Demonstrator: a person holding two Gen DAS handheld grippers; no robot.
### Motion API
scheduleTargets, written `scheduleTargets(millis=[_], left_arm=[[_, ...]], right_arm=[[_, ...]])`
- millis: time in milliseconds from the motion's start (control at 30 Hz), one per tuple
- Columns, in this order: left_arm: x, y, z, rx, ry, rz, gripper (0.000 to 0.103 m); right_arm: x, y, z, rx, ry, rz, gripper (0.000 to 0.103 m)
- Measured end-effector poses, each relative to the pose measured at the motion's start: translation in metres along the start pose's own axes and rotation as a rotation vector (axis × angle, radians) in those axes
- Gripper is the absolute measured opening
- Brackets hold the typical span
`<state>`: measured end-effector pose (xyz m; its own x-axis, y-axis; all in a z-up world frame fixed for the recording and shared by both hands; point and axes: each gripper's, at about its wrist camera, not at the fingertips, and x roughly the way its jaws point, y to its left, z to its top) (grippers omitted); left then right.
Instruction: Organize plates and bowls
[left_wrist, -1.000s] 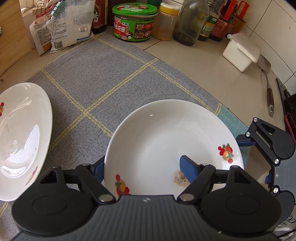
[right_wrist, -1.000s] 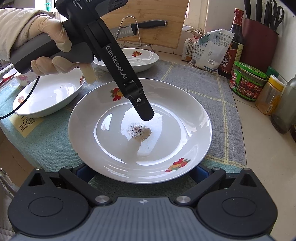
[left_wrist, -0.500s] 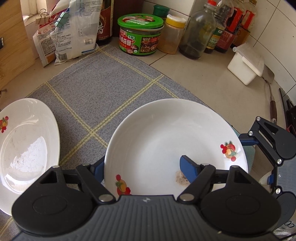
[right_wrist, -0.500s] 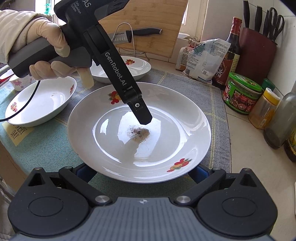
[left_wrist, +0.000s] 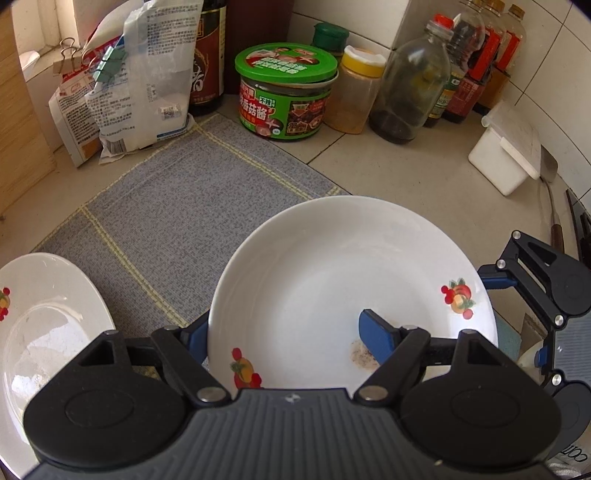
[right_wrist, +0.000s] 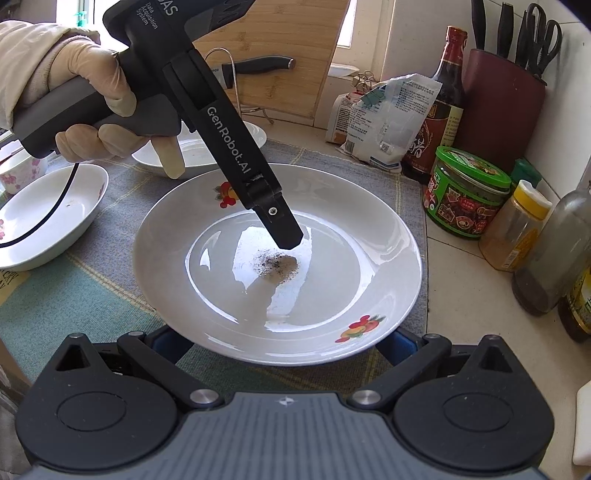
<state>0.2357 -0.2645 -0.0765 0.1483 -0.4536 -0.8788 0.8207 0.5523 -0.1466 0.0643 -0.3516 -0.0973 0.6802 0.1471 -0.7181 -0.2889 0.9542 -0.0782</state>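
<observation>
A white plate (right_wrist: 277, 266) with small fruit motifs on its rim fills the middle of both wrist views, held between two hand-held tools above a grey woven mat (left_wrist: 177, 206) on the bench (left_wrist: 406, 173). The left tool (left_wrist: 284, 332) straddles one edge of the plate: one blue finger (left_wrist: 376, 339) lies inside the dish near a brownish smear of residue, the other sits outside and under the rim. Its jaws stand roughly half open, and they appear to pinch the rim between them. The right tool (right_wrist: 280, 343) reaches in from the opposite edge; its two blue fingers show only as tips beneath the plate's near rim, set wide, so the plate seems to rest on them. Whether they press on it cannot be told. A gloved hand (right_wrist: 92, 99) grips the left tool's handle in the right wrist view.

The relation that matters: the plate lies directly ahead of both tools, its face up and nearly level, one tool at each side. The left tool has the surer hold, so it likely steers.

The plate is glossy, shallow and round, with bright glare and a speckled dirty patch at its centre. Another white plate (left_wrist: 48, 332) lies on the mat to the left in the left wrist view. A green-lidded jar (left_wrist: 286, 92), bottles and clipped bags stand at the back of the bench, well apart from the plate.
</observation>
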Motion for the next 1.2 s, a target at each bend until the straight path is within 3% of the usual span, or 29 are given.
scheduleTargets(millis=[633,1200], left_arm=[[0.032,0.012,0.032,-0.002,-0.005,0.011,0.08],[0.043,0.021,0.038,-0.006,0.003,0.011,0.08]], right_arm=[[0.032,-0.036,0.012,0.029,0.019,-0.007,0.103],[0.042,-0.038,0.015,0.035,0.036,-0.008,0.103]])
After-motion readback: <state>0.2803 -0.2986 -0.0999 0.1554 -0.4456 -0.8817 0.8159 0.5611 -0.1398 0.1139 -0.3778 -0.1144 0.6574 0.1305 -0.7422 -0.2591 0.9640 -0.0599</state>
